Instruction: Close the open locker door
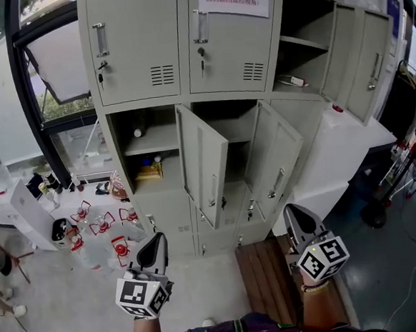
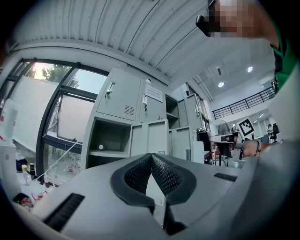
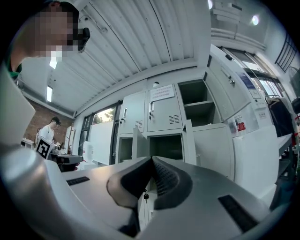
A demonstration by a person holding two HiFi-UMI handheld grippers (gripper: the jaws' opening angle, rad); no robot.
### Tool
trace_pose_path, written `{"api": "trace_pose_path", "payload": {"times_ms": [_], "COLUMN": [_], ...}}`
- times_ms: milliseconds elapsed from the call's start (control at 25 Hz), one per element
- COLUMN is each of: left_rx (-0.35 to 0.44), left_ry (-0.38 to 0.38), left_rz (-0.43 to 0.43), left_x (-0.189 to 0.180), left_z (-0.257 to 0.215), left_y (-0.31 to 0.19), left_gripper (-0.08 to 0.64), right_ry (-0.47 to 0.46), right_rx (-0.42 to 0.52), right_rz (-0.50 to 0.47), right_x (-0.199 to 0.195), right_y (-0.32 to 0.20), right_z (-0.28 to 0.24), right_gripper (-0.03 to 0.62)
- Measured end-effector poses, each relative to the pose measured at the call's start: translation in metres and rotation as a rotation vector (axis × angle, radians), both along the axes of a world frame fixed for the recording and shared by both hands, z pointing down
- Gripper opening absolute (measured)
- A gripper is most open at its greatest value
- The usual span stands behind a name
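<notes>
A grey locker bank [image 1: 185, 56] fills the head view. In its middle row one compartment stands open, with a door [image 1: 206, 165] swung out on its left and a second door [image 1: 275, 156] swung out on its right. Both doors also show in the right gripper view, the left door [image 3: 137, 143] and the right door [image 3: 188, 140]. My left gripper [image 1: 158, 238] is held low, short of the lockers, shut and empty. My right gripper [image 1: 289, 210] hangs below the right-hand door, also shut and empty. The pads of the left gripper [image 2: 151, 157] and of the right gripper [image 3: 152, 159] meet with nothing between them.
A doorless compartment [image 1: 149, 148] holds small items. Upper right doors [image 1: 361, 56] also stand open. A white cabinet [image 1: 336, 151] sits right of the lockers, with a wooden pallet [image 1: 263, 275] on the floor and a cluttered table [image 1: 91, 228] at the left. A person [image 3: 49, 131] stands far off.
</notes>
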State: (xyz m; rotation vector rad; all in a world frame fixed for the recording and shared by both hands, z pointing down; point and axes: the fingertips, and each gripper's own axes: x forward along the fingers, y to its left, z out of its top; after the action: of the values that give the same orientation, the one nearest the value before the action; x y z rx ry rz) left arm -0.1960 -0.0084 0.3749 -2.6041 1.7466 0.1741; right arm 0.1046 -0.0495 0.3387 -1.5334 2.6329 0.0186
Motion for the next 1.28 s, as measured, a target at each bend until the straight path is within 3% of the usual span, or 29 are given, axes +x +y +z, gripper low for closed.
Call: {"api": "trace_pose_path", "payload": {"times_ms": [400, 520, 640, 1280], "left_rx": [0.016, 0.025, 0.024, -0.053], "left_ry": [0.062, 0.062, 0.049, -0.045], "left_rz": [0.037, 0.066, 0.089, 0.196], "left_x": [0.028, 0.038, 0.053, 0.141], "left_z": [-0.022, -0.020, -0.021, 0.011], "left_y": [-0.036, -0.045, -0.060, -0.130], "left_gripper": [0.037, 0.256, 0.338, 0.347], "right_ry": [-0.021, -0.026, -0.033, -0.052], "right_rx": [0.041, 0.026, 0.029, -0.018], "right_rz": [-0.080, -0.097, -0.107, -0.223], "right_x": [-0.001, -0.002, 0.001, -0.001], "right_y": [-0.048, -0.054, -0.062, -0.082], "right_z": [-0.014, -0.007, -0.006, 0.023], "right_gripper": [0.006, 0.006, 0.006, 0.006]}}
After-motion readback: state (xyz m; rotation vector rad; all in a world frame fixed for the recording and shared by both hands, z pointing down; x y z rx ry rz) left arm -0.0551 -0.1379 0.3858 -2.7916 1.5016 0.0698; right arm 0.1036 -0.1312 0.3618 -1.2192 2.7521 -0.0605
